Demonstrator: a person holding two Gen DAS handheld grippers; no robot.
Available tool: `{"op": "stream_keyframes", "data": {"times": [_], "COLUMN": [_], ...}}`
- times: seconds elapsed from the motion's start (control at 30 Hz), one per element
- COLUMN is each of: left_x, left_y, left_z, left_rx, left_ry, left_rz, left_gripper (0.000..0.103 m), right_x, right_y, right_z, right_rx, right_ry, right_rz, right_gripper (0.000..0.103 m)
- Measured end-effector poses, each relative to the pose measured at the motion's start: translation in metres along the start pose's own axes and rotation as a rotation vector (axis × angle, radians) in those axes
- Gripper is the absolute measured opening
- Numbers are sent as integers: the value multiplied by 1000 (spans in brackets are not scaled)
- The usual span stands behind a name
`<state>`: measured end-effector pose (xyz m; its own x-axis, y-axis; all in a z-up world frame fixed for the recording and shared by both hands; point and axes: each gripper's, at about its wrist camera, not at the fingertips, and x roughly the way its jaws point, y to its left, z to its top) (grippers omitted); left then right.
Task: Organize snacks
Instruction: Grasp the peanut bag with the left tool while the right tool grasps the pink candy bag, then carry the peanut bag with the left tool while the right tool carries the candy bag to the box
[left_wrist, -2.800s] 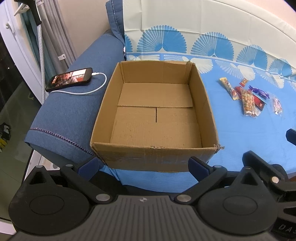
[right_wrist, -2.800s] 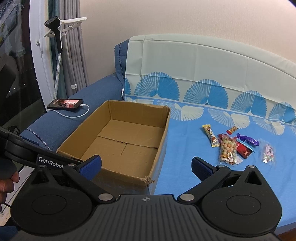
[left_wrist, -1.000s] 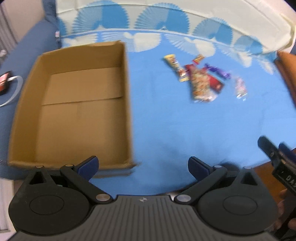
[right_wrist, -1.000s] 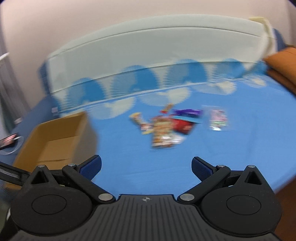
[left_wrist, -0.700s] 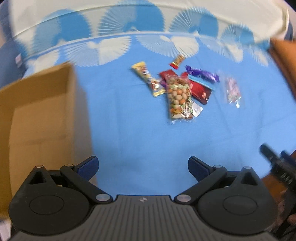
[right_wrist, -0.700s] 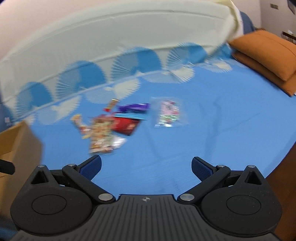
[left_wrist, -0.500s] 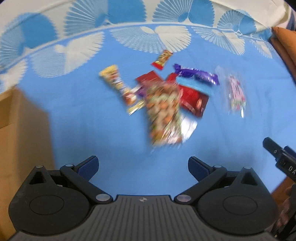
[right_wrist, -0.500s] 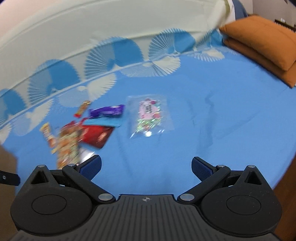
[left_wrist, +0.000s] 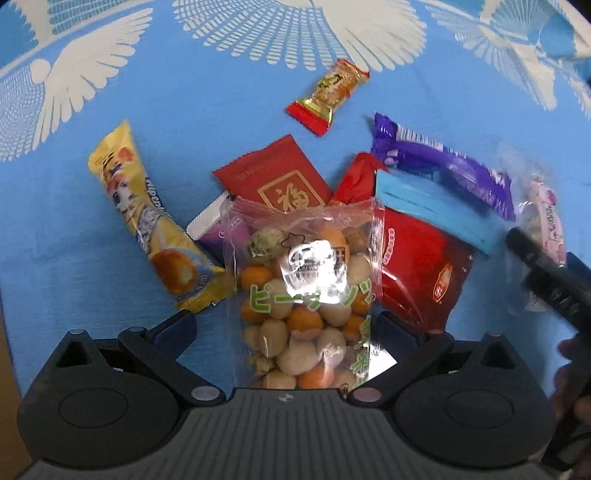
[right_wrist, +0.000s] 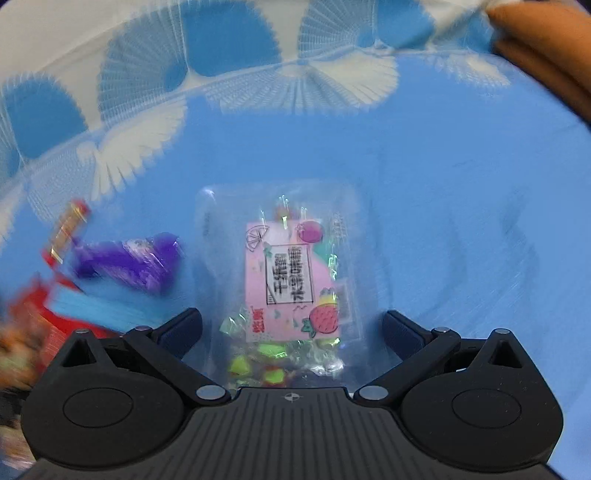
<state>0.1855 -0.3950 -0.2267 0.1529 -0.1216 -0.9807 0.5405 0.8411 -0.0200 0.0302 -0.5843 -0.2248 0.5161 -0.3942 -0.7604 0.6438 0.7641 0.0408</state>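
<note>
A clear bag of round crackers (left_wrist: 306, 295) lies on the blue sheet between the fingers of my open left gripper (left_wrist: 286, 328). Around it lie a yellow bar (left_wrist: 147, 229), a red packet (left_wrist: 277, 181), a second red packet (left_wrist: 417, 266), a light blue strip (left_wrist: 436, 210), a purple bar (left_wrist: 443, 166) and a small red-gold candy (left_wrist: 328, 92). A clear candy bag with a pink label (right_wrist: 288, 280) lies between the fingers of my open right gripper (right_wrist: 291, 328). The right gripper's body (left_wrist: 554, 280) shows at the right edge of the left wrist view, over that candy bag (left_wrist: 546, 221).
The blue sheet (right_wrist: 443, 184) with white fan prints covers the bed. An orange pillow (right_wrist: 546, 48) sits at the far right. A sliver of the cardboard box (left_wrist: 5, 406) shows at the left edge. The purple bar (right_wrist: 136, 258) lies blurred left of the right gripper.
Both grippers swung right, away from the cardboard box, and dropped low over the snacks. The cracker bag and the candy bag now sit between the open fingers.
</note>
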Motion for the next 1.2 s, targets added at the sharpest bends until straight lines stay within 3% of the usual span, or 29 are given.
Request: {"op": "stream_keyframes", "data": {"times": [0.13,0.17,0.2,0.27,0.33,0.5,0.73,0.87,0.97,1.2], "left_x": [0,-4,-11,-30,-47,-77,-150,-202,-239,-305], "left_y": [2,3,6,12,17,38,74,95,109,143], "left_z": [4,4,4,-1,-9,-41,-113,-154,-182,-252], "left_rx": [5,-3,-20,-72,-76,-82,-93,-83,-72,-70], "left_ry": [23,31,28,-1,-33,-66,-146,-232,-303,-390], "left_rz": [7,7,-14,-26,-50,-100,-163,-210,-201,-162], "left_gripper": [102,97,77,69,61,59,59,59,59,59], "right_x": [3,3,3,-2,-12,-41,-142,-210,-256,-344], "right_y": [-3,-3,-3,-3,-2,-5,-11,3,21,78], "right_z": [-2,-2,-2,-5,-10,-26,-50,-63,-74,-105], "right_rx": [11,0,-13,-18,-33,-5,95,120,117,44], "right_ry": [-9,-4,2,-8,-33,-27,-177,-254,-297,-301], "right_rz": [22,23,28,32,52,56,82,166,234,423], "right_gripper": [103,103,103,92,56,30,29,29,29,30]}}
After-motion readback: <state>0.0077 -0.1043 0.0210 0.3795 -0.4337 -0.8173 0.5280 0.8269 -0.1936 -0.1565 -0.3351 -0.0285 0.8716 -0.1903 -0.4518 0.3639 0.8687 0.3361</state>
